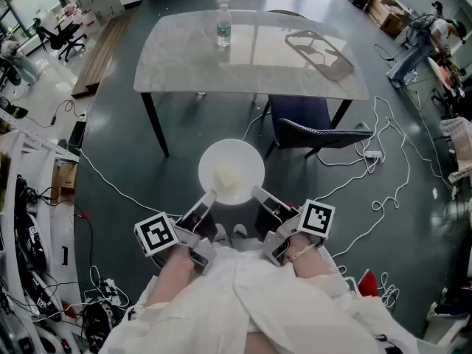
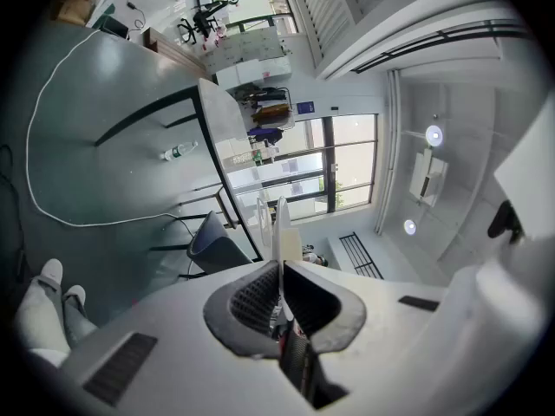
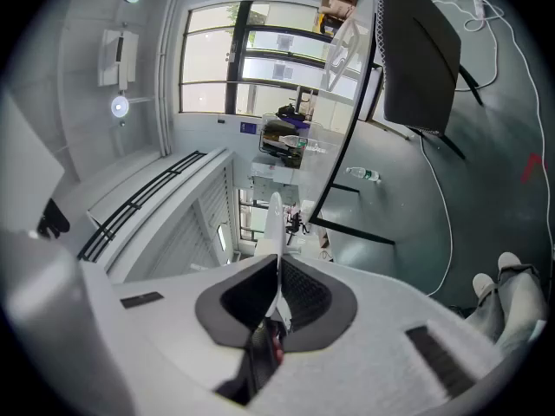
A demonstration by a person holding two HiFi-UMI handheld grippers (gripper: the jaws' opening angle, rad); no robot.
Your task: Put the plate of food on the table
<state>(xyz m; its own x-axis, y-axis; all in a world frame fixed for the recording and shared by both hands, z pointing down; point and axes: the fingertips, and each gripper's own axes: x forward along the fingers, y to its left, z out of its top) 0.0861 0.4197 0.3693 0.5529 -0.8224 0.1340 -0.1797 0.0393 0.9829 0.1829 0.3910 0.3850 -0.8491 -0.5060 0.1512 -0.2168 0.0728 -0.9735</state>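
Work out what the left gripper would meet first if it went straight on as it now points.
The left gripper is shut on the plate rim; beyond that, it would probably meet the dark chair, though depth is unclear.

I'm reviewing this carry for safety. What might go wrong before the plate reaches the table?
1. The left gripper and right gripper each pinch only the thin rim of the plate; a slip on either side may tip it and slide the food off.
2. Loose cables on the floor and a chair lie on the way to the table, so a trip or bump seems possible.
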